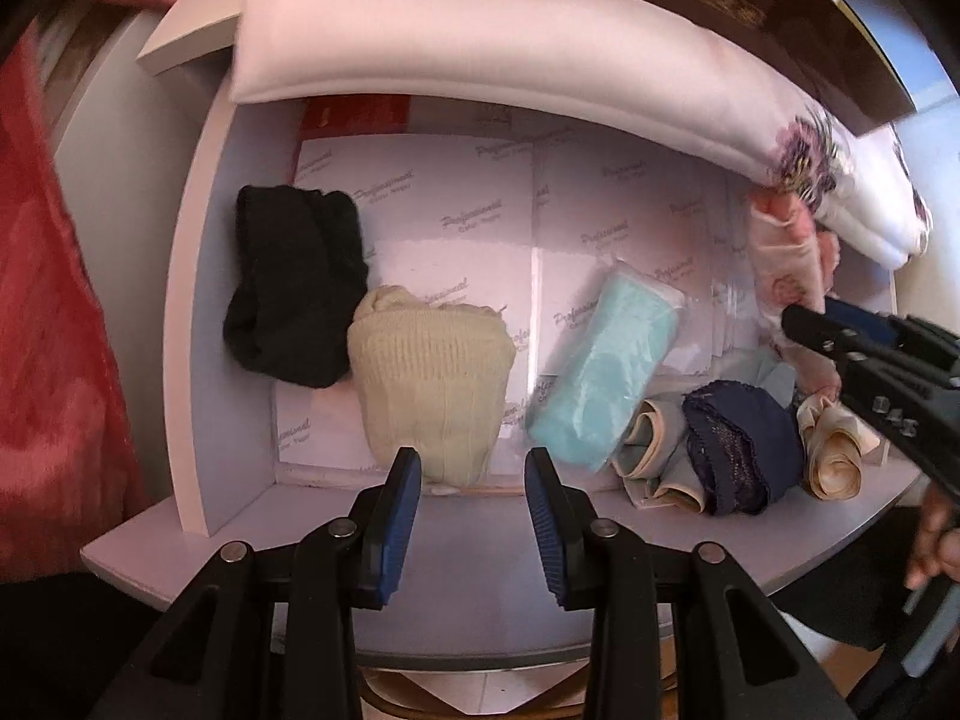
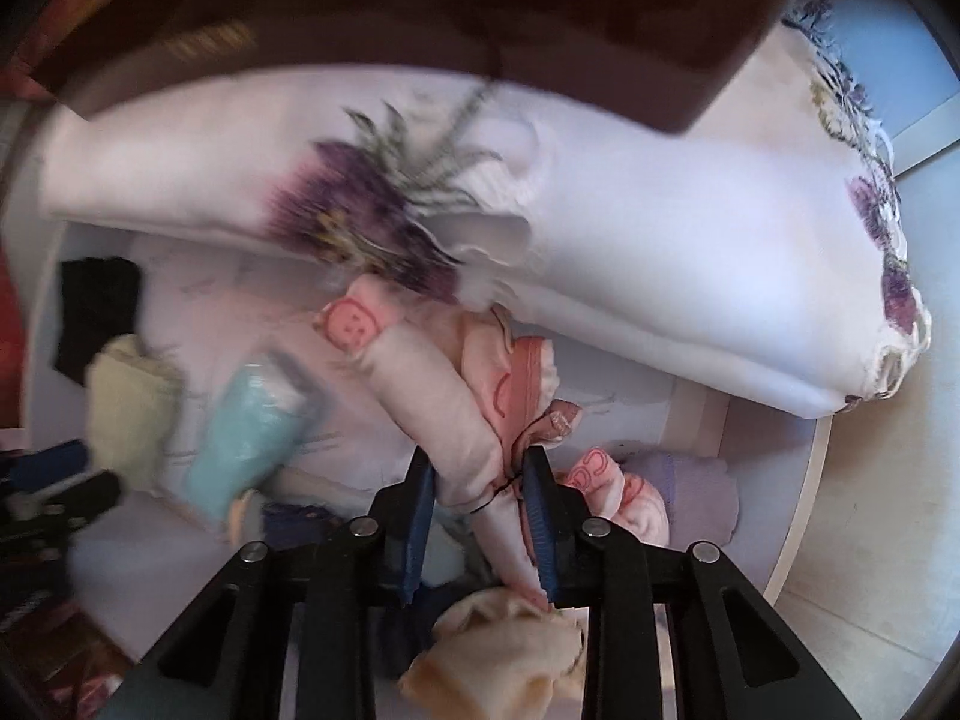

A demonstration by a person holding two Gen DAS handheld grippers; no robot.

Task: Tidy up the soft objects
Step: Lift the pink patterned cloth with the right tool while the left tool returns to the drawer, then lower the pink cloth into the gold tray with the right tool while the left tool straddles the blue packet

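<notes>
Pink printed garment [image 2: 456,414]: light, limp, drapes and stretches; best taken at a bunched fold. Right gripper [image 2: 477,516] has it pinched between narrow fingers, at the drawer's [image 1: 198,276] right end under the folded white quilt [image 1: 480,54].

Left gripper [image 1: 471,516]: fingers part-open, empty, over the front edge.

Drawer contents: black sock bundle [image 1: 294,282], cream knit [image 1: 432,378], teal packet [image 1: 600,366], navy lace [image 1: 738,444], rolled beige pieces [image 1: 834,450].

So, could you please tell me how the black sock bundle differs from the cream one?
The black bundle is dark and lies flat by the drawer's left wall; the cream bundle is pale, ribbed and bulkier, sitting nearer the front, by the left gripper. Both are knitted, folded and untouched.
</notes>
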